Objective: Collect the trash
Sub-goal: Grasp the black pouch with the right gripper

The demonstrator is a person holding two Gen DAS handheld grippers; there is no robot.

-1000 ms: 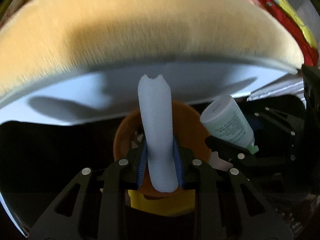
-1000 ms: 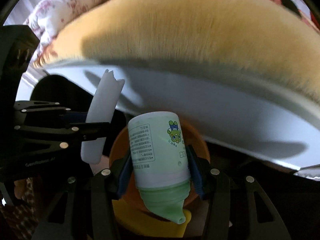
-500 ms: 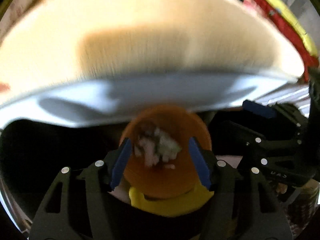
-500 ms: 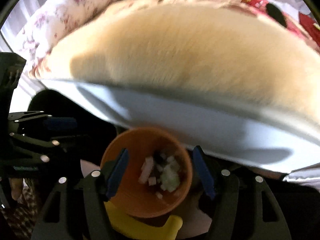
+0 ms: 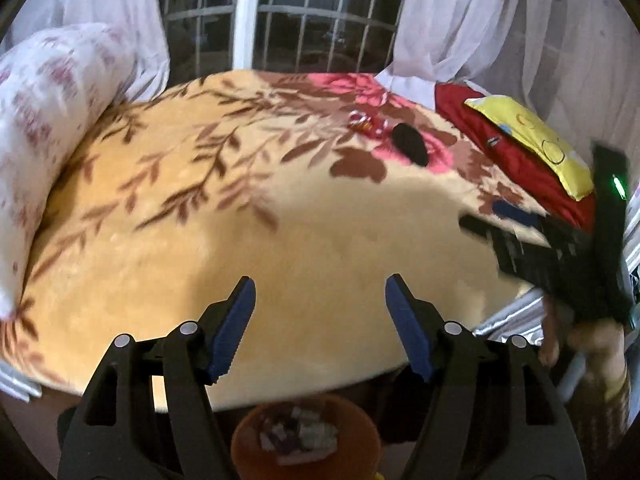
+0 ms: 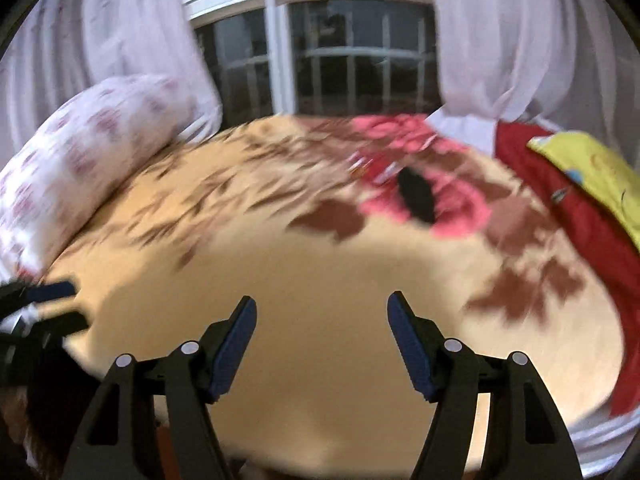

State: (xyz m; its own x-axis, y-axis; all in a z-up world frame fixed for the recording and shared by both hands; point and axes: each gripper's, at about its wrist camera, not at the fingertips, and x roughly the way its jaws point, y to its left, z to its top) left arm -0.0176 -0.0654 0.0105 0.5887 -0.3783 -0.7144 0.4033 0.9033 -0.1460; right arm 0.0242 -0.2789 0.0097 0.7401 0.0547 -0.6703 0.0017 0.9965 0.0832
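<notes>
L gripper (image 5: 320, 308): jaws spread, nothing between the blue pads; they have just been opening. It points over the near edge of the bed (image 5: 320, 248). Orange bin (image 5: 306, 436) sits on the floor just below and behind the pads, off the bed's near edge, low centre of the L view. Trash in it: pale scraps and bits piled at the bottom, too blurred to tell apart. So the bin's contents are under the jaws, not in them.

R gripper (image 6: 322, 328): jaws also spread w/ nothing in the gap, just been opening too. It points over the bed's near edge; bin not visible in the R view.

On the bed: black item (image 5: 409, 145) and a red wrapper (image 5: 366, 125) just beside it, both toward the far-right part of the blanket, well apart from both grippers. Red cloth w/ yellow cushion (image 5: 532, 140) at the bed's right edge. Floral pillow (image 5: 52, 128) at the left edge. Window (image 5: 276, 20) and white curtains past the far edge.

R gripper also shows at the right of the L view, blurred, a hand (image 5: 588, 344) under it.
</notes>
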